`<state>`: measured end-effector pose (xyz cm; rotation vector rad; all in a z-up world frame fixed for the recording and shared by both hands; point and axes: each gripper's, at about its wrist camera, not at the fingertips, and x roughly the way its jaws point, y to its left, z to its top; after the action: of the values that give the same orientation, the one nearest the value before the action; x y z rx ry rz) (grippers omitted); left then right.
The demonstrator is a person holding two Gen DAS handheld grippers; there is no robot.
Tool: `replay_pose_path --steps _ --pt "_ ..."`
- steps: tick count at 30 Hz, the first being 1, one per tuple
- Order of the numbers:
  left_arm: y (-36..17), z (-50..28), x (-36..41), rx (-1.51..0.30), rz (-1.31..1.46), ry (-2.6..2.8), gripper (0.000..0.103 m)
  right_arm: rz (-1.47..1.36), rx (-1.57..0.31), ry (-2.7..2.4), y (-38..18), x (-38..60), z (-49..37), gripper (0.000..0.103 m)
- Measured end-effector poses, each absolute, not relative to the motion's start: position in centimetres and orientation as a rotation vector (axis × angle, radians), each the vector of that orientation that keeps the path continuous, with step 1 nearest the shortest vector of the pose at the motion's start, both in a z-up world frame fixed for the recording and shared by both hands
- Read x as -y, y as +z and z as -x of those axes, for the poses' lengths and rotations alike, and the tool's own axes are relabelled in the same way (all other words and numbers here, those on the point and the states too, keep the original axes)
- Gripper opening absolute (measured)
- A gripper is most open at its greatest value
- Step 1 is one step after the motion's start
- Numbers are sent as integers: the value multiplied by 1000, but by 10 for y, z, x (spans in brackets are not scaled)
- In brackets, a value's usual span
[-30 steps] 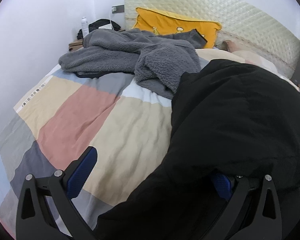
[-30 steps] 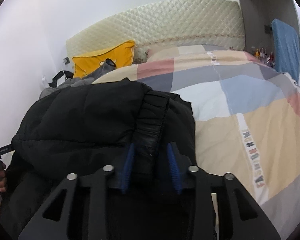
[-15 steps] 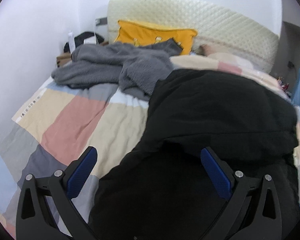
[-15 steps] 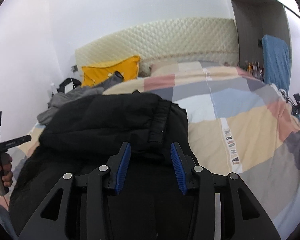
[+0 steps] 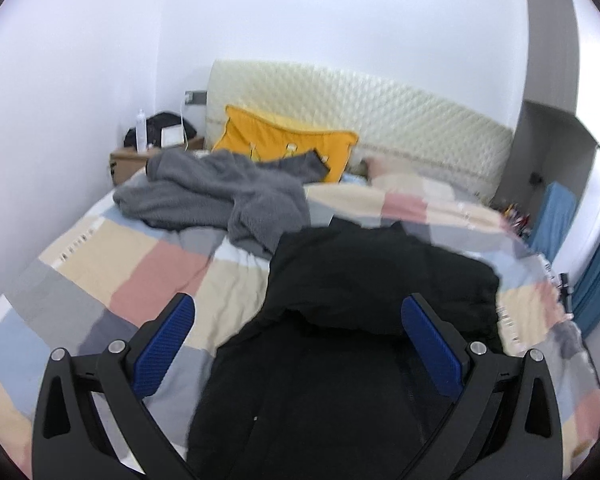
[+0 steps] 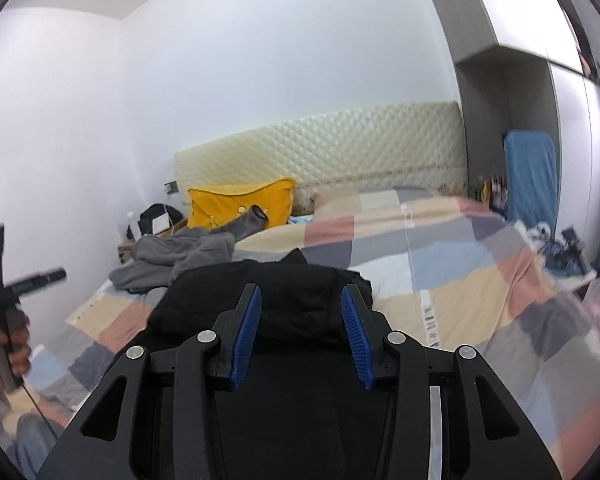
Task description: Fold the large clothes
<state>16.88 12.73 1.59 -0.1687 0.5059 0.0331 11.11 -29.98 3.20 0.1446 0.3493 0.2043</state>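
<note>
A black puffy jacket (image 5: pixel 380 276) lies bunched and folded over itself on the patchwork duvet (image 5: pixel 148 276). My left gripper (image 5: pixel 296 304) hangs above its near part, jaws wide open, with nothing between the blue pads (image 5: pixel 164 344). In the right wrist view the same jacket (image 6: pixel 204 292) lies beyond and below my right gripper (image 6: pixel 300 292). That gripper's jaws stand partly apart and its pads (image 6: pixel 246 332) touch no cloth. A hand (image 6: pixel 14 344) at the left edge holds the left gripper's handle.
A grey fleece garment (image 5: pixel 220 196) sprawls behind the jacket, near a yellow pillow (image 5: pixel 284 140) and the quilted headboard (image 5: pixel 380 112). A nightstand (image 5: pixel 128 160) with a bottle stands at the back left. A blue panel (image 6: pixel 532 176) and small clutter sit by the bed's right side.
The right gripper let go of the jacket's edge. The left gripper's finger came out from under the jacket. Both grippers rose and drew back, so the jacket now lies lower and farther off.
</note>
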Motion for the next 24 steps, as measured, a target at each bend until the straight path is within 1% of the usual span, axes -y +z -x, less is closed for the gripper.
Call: replay_pose_path --steps 7,11,13,17,19,20,24 --pt "116 -102 -166 -432 109 52 103 -117 -337 263 98 305 -54 40" --pt "149 -69 -201 -448 130 19 103 -151 -371 268 114 337 -36 40" --pt "152 -56 -219 -445 149 17 103 -162 -407 260 115 357 -34 40" --pt "128 -48 -250 -508 233 -32 103 -256 -513 285 94 401 -40 41" --pt "95 -54 -264 -569 296 -65 103 -330 -574 296 67 423 -44 41" --pt "83 -55 -266 -589 313 -68 103 -350 -599 299 54 429 -45 41" --pt "10 -66 -270 -708 412 -89 103 -399 -697 286 -6 445 -55 41"
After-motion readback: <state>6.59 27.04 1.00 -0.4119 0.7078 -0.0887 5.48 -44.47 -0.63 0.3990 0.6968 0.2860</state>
